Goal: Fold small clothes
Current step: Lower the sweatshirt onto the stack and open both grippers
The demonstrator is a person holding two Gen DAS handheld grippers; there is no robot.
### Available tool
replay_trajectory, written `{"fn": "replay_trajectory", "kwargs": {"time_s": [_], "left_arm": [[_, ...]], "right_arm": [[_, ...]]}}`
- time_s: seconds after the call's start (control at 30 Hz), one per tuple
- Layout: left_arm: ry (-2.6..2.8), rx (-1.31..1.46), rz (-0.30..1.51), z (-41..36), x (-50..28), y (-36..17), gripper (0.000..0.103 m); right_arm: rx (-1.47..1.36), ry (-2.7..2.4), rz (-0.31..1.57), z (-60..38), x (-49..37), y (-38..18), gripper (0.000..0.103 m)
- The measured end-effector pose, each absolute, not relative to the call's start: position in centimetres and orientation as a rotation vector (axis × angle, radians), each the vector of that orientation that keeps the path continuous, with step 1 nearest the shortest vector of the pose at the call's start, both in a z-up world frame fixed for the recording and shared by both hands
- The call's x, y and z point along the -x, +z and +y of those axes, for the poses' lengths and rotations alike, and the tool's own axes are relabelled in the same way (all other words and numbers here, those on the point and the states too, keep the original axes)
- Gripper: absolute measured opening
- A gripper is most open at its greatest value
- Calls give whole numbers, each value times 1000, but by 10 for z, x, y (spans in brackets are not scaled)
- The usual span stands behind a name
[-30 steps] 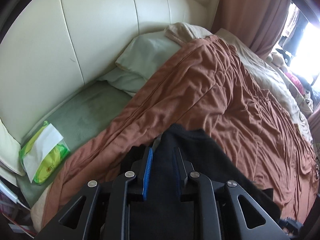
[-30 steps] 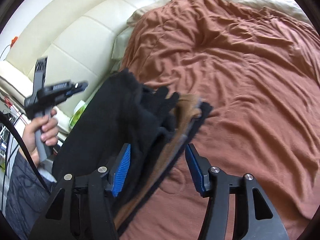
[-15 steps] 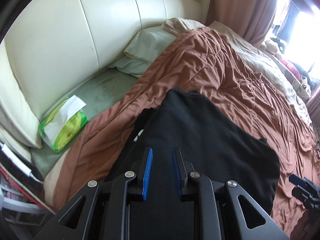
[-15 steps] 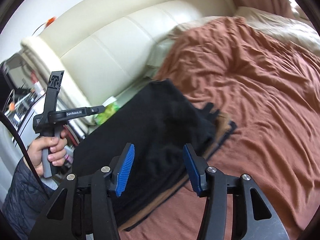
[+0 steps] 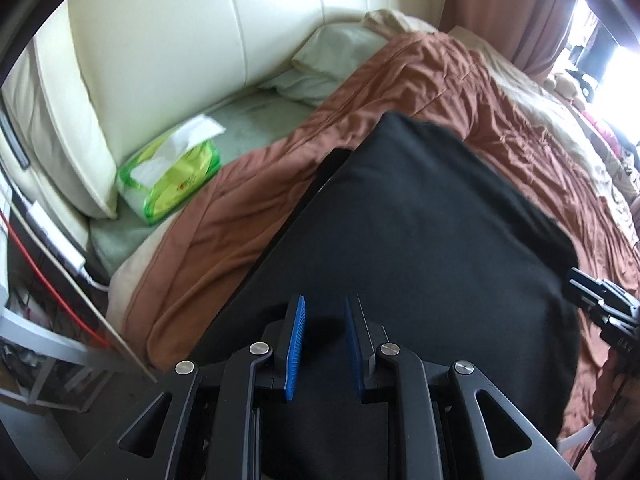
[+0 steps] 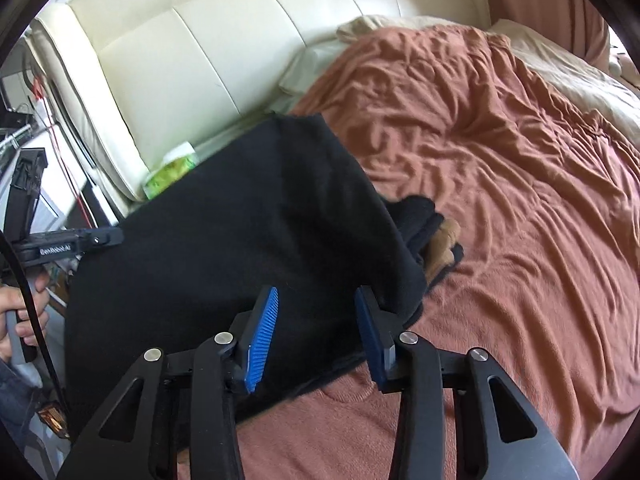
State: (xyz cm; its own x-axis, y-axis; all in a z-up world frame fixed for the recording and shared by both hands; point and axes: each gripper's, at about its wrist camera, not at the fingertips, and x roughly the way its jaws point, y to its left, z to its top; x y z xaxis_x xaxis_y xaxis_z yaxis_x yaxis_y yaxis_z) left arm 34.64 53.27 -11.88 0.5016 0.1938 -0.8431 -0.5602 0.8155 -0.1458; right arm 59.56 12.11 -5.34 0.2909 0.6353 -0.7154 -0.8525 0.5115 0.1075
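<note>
Large black soft garment spread near head edge of bed with rust-brown cover. Left gripper fingers narrowly apart over it, pinch unclear; right gripper fingers closing around garment's edge.

Daylight glares from the window at right; fisheye edges bend, dark, slightly blurred.

Both wrist cameras looked steeply down, close over the same black cloth garment on the rust-brown bedspread, facing the cream padded headboard.
</note>
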Motion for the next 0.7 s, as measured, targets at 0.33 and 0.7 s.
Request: {"fn": "replay_trajectory", "kwargs": {"time_s": [0.33,0.7], "left_arm": [[567,357,963,517,-315,-115,22],[386,378,888,463,-314,-103,21]], "right_arm": [[402,1022,731,122,-542,-22,33],[435,1252,763,129,-472,-22,33]]}}
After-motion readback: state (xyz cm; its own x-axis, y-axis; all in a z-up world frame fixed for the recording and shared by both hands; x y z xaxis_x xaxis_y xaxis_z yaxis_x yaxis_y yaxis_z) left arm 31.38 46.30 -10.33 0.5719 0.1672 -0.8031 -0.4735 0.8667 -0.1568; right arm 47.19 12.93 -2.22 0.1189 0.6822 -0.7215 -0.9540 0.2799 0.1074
